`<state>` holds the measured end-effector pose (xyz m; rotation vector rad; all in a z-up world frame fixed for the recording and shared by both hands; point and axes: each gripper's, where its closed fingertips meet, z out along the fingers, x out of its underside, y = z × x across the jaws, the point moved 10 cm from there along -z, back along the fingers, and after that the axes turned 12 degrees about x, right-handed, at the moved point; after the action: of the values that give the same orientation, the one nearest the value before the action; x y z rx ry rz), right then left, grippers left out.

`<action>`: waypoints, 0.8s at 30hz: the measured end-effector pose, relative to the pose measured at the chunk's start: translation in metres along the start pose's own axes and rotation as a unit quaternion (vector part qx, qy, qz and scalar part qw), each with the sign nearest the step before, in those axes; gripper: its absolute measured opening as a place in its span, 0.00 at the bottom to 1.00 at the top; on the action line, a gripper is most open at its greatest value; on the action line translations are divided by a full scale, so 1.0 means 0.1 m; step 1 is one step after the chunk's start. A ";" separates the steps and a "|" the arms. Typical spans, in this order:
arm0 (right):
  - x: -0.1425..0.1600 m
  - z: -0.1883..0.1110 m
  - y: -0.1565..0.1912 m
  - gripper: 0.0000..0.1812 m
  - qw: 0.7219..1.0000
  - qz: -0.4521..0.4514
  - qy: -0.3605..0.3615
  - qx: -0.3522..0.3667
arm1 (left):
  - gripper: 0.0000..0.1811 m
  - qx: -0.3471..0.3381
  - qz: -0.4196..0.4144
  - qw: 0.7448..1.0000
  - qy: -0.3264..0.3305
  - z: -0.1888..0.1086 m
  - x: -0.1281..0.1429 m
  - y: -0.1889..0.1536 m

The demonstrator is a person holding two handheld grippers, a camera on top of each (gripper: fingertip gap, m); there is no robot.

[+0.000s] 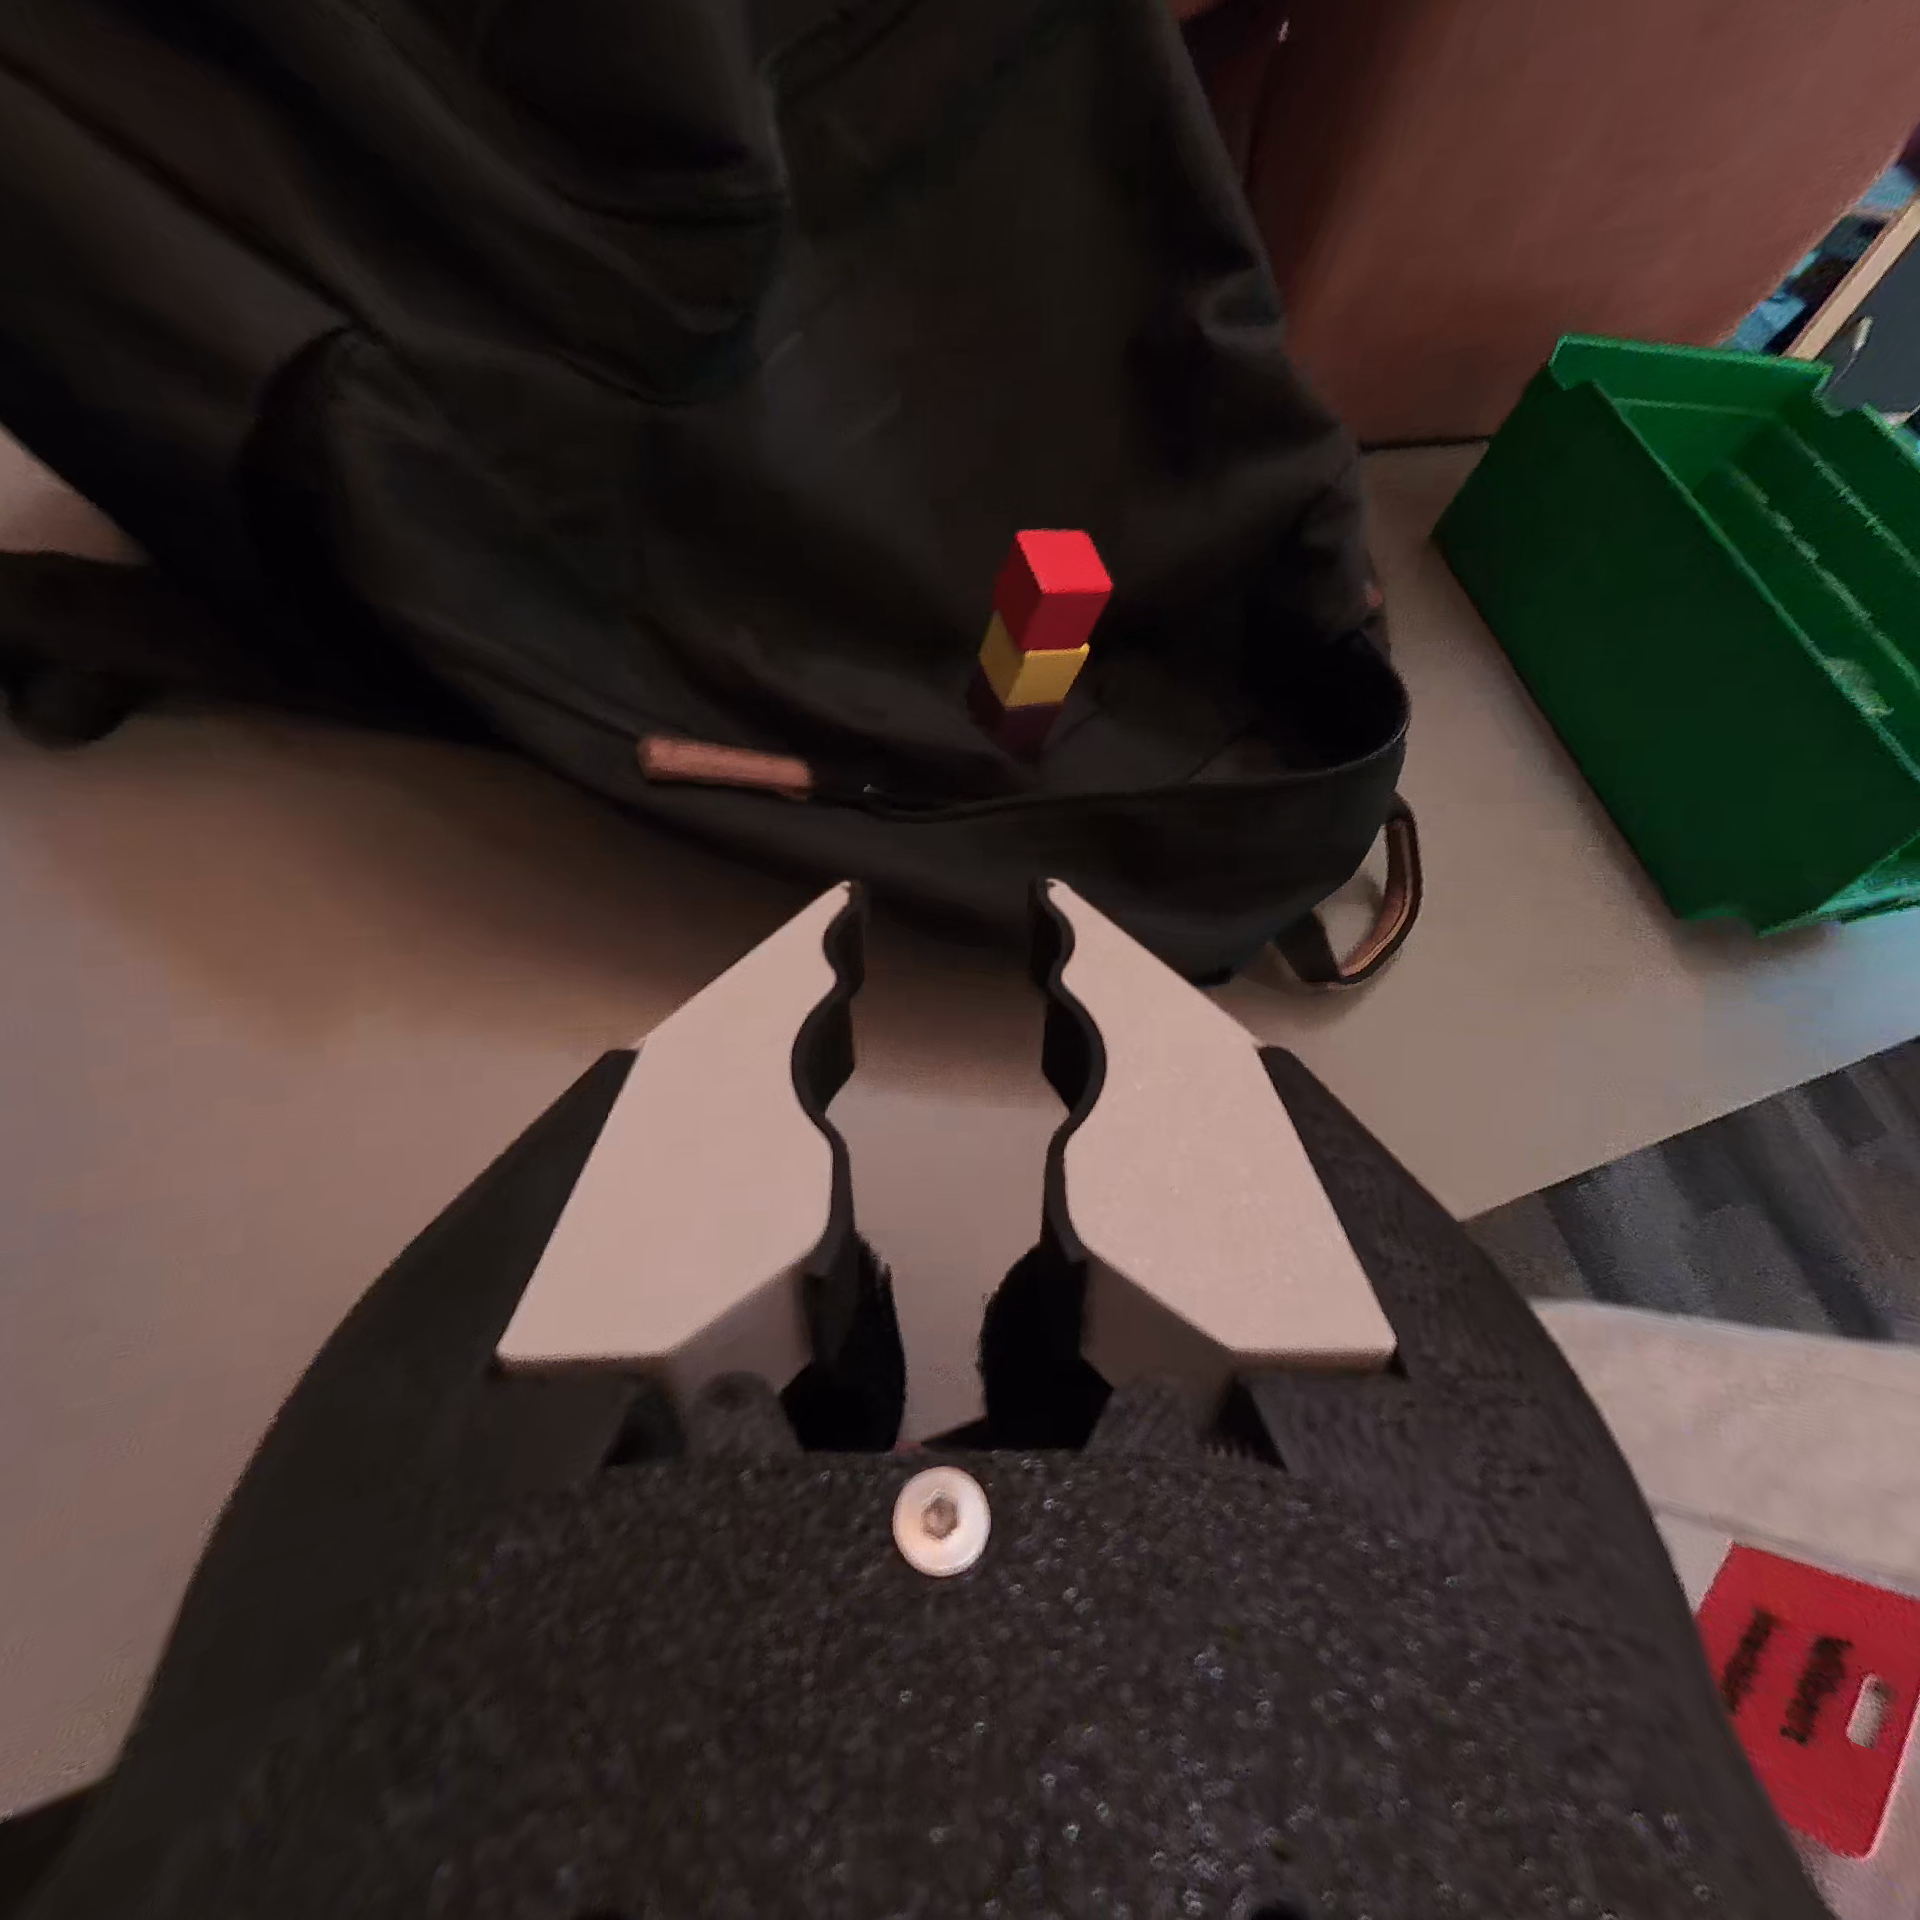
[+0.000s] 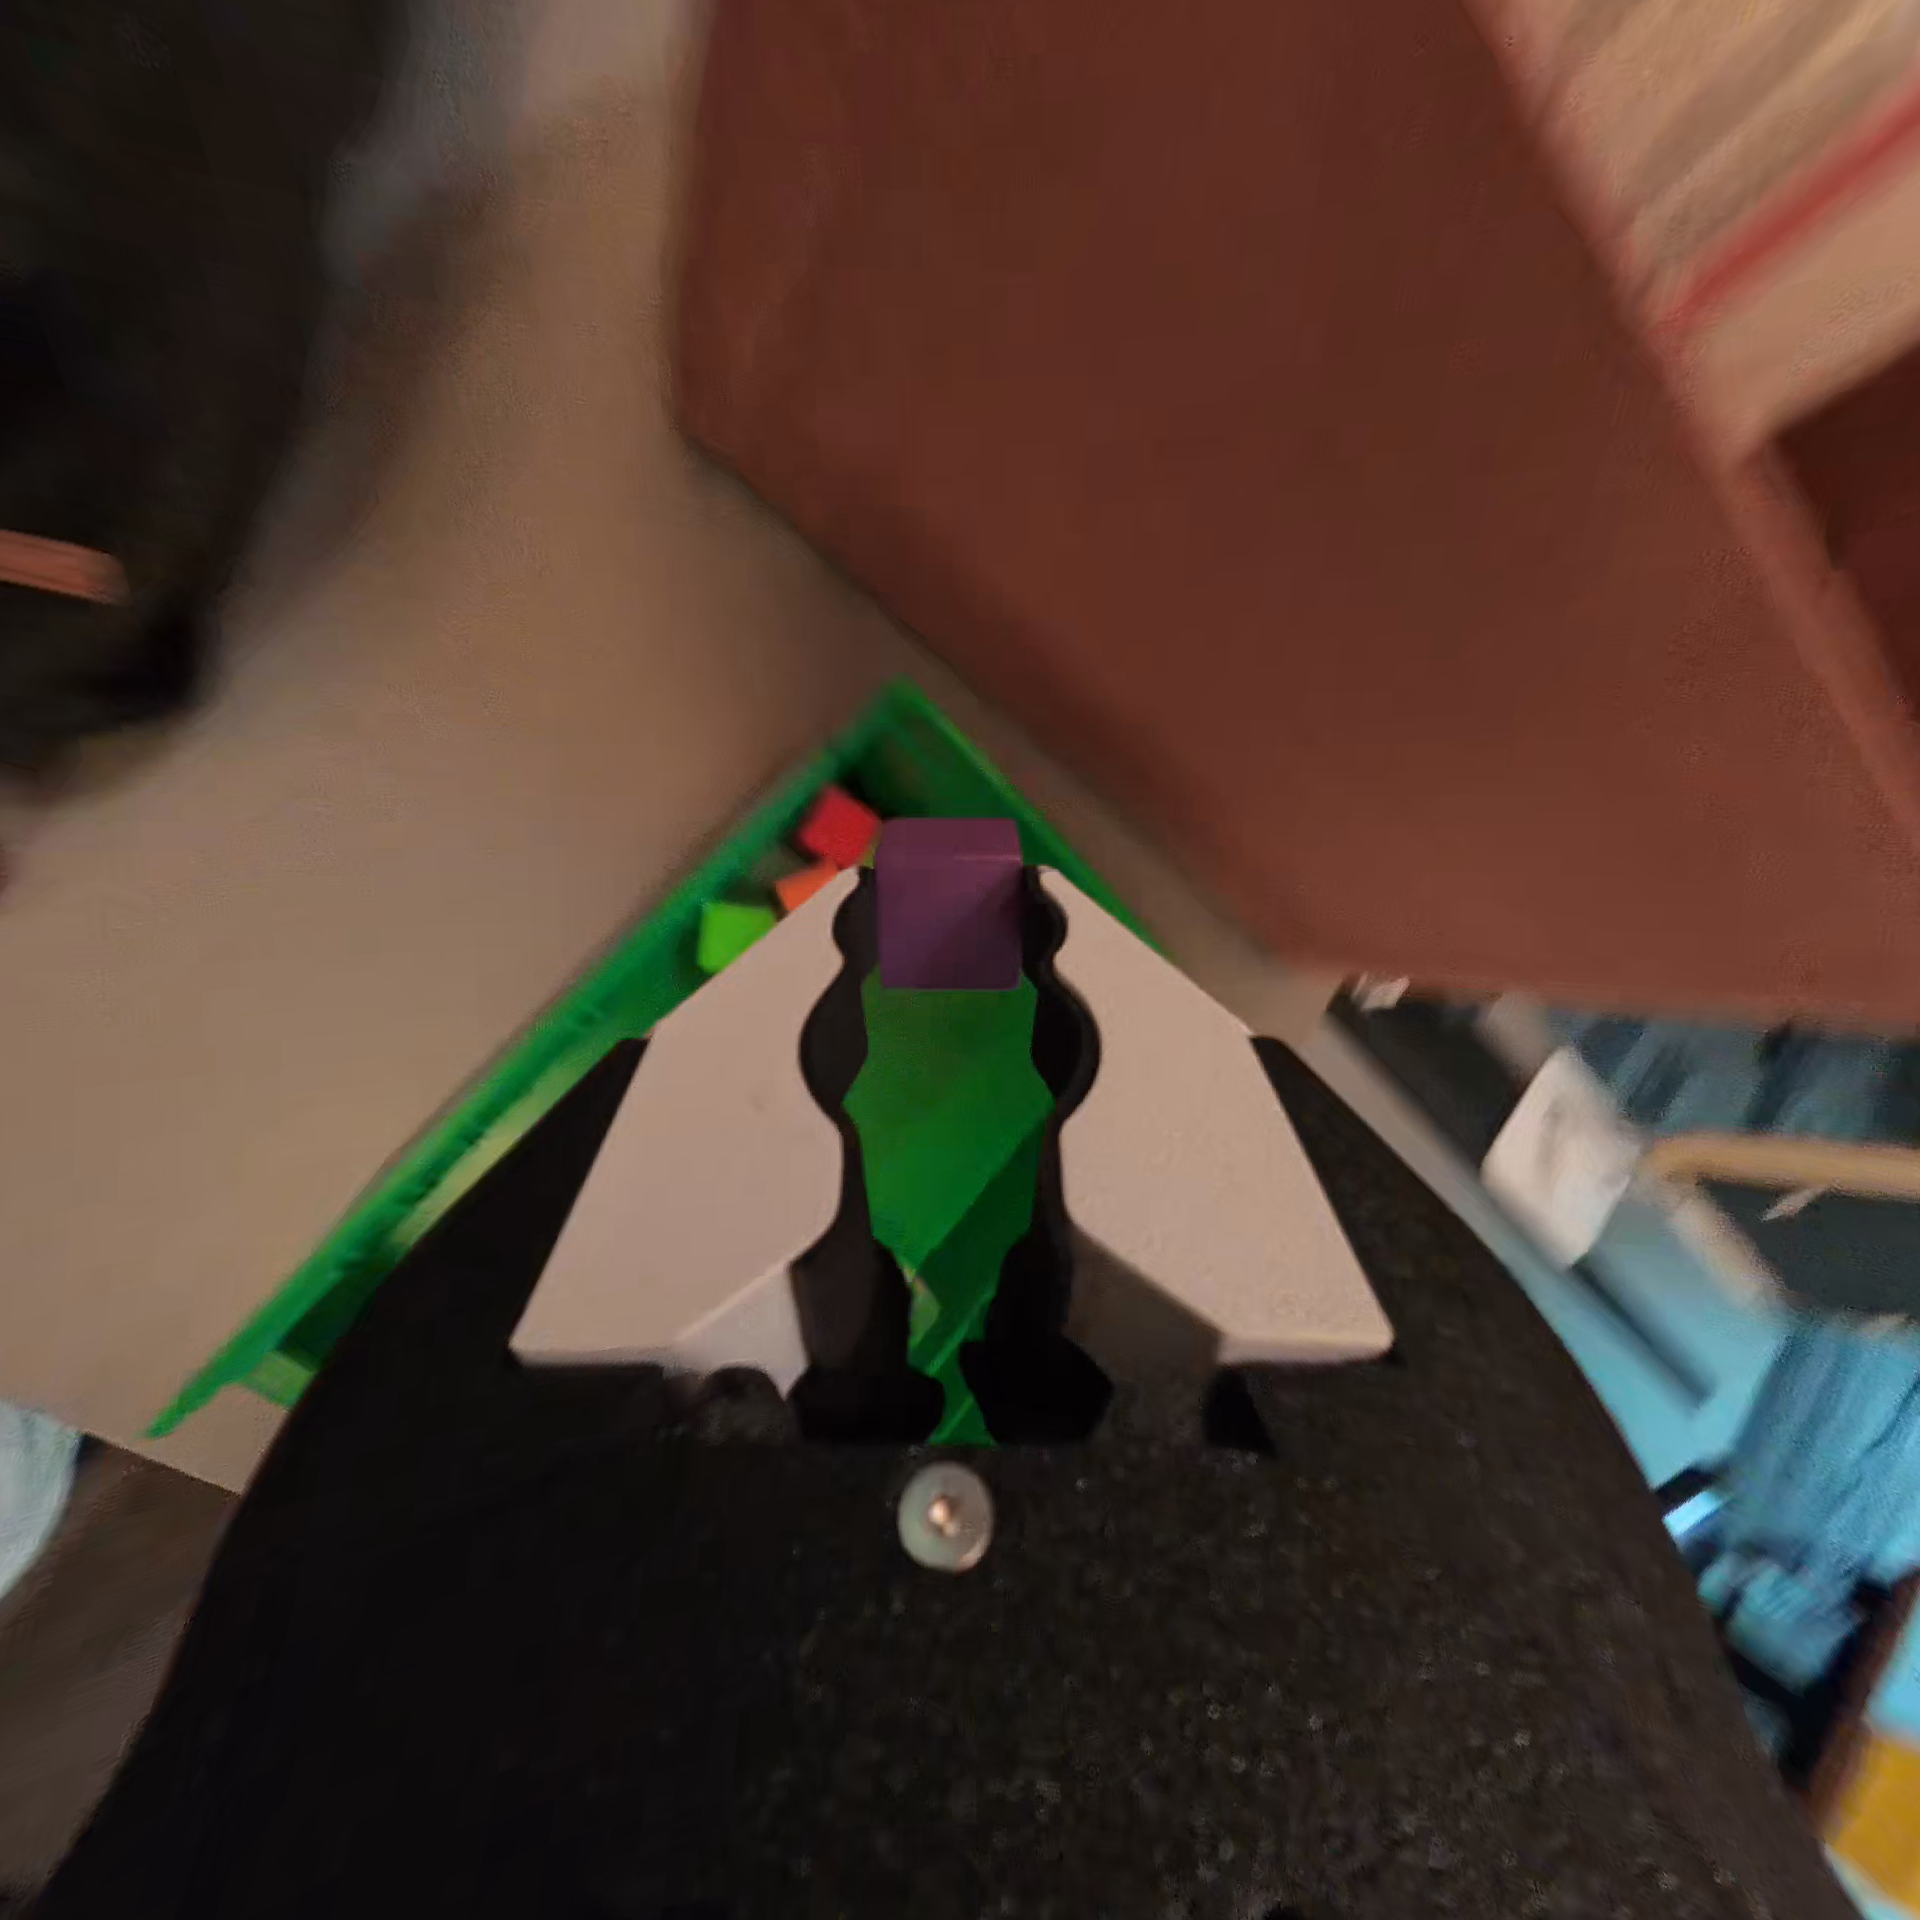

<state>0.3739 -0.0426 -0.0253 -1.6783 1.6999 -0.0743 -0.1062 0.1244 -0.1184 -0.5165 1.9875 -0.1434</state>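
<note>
A pale grey table fills both wrist views, with a brown wooden panel rising behind it at twelve to two o'clock. In the left wrist view a large black backpack lies across the table from nine to one o'clock. On the backpack, just past the jaw tips at twelve o'clock, stands a stack of three cubes: a red cube on top, a yellow cube under it and a dark purple cube at the bottom. The stack leans slightly but is upright.

A green tray sits on the table at two o'clock, well apart from the stack. The right wrist view, blurred, looks into the tray, whose rim runs from seven to twelve o'clock. Loose in its far corner lie a red block, an orange block and a light green block.

The left gripper hovers over the table near the backpack's edge, its jaws parted and holding nothing. The right gripper is above the tray, its jaws closed on a purple cube held at their tips.

A red tag lies at four o'clock in the left view, off the table's edge.
</note>
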 end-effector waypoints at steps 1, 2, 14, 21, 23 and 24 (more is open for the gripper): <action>0.24 0.21 -0.12 0.15 0.999 0.041 0.032 -0.010 | 0.18 0.004 -0.006 1.000 0.000 0.07 -0.03 -0.01; 0.46 0.42 -0.19 0.15 0.995 0.085 0.055 -0.022 | 0.18 0.002 -0.012 1.000 0.003 0.15 -0.06 -0.02; 1.20 1.53 -0.01 0.15 0.942 0.259 0.213 -0.005 | 0.31 -0.135 0.023 0.990 0.018 0.96 -0.23 -0.40; 1.30 1.64 0.02 0.28 0.938 0.274 0.210 -0.022 | 0.32 -0.163 0.020 0.986 0.021 1.09 -0.19 -0.47; 1.25 1.45 0.01 0.35 0.944 0.279 0.177 -0.004 | 0.32 -0.170 0.016 0.985 0.027 1.13 -0.19 -0.45; 1.21 1.30 0.00 0.37 0.947 0.283 0.151 0.007 | 0.32 -0.174 0.014 0.984 0.030 1.16 -0.19 -0.44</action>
<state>0.4567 -0.0922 -0.1748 -1.1485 2.3466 -0.0723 0.0152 0.1072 -0.1422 -0.7137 2.0878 0.2124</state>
